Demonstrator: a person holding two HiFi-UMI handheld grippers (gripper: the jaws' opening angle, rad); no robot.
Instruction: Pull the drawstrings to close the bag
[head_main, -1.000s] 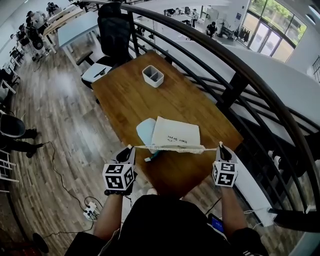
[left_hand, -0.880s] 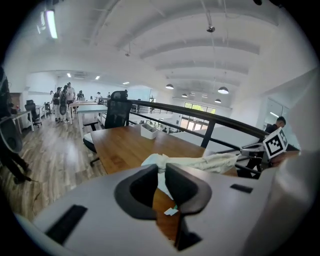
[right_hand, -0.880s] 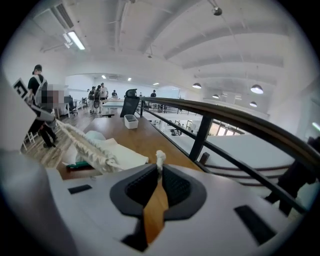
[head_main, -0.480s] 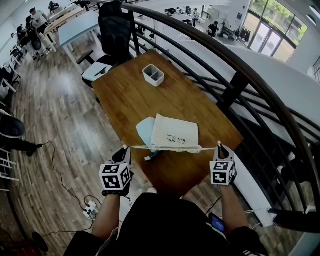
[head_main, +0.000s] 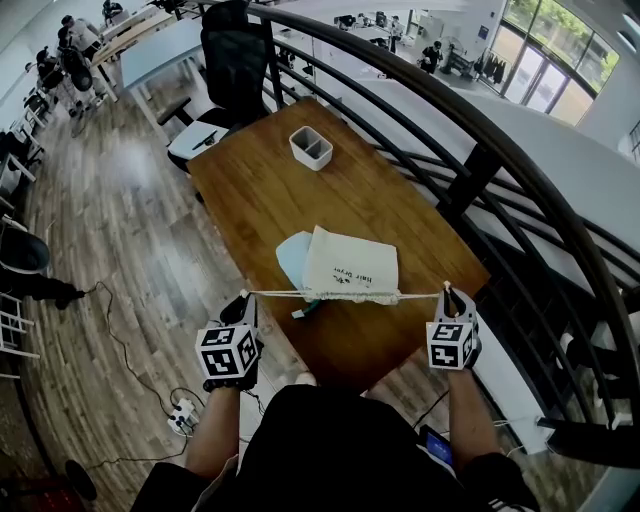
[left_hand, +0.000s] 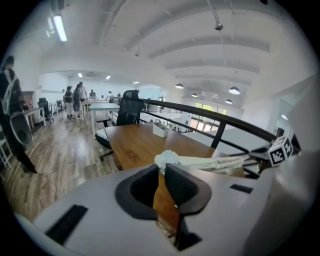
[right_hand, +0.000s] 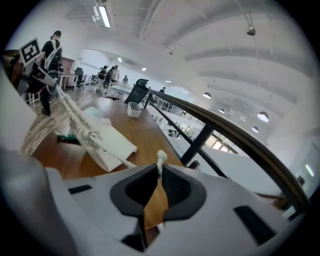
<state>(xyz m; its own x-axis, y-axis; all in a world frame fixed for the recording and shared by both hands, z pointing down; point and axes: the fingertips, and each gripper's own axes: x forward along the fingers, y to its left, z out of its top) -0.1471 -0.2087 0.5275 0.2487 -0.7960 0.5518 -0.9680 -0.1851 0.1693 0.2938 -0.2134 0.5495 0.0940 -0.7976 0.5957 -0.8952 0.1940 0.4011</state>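
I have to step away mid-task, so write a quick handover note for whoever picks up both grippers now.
Left gripper: shut on the left drawstring.
Right gripper: shut on the right drawstring at its knot.
Bag rests on the table near its front edge, cords taut to both sides.
Done: mouth partly gathered.
Left: pull outward until it cinches fully, then release.

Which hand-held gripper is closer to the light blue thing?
Left. Left hand-held gripper: close by the light blue thing. Right hand-held gripper: on the bag's far side.
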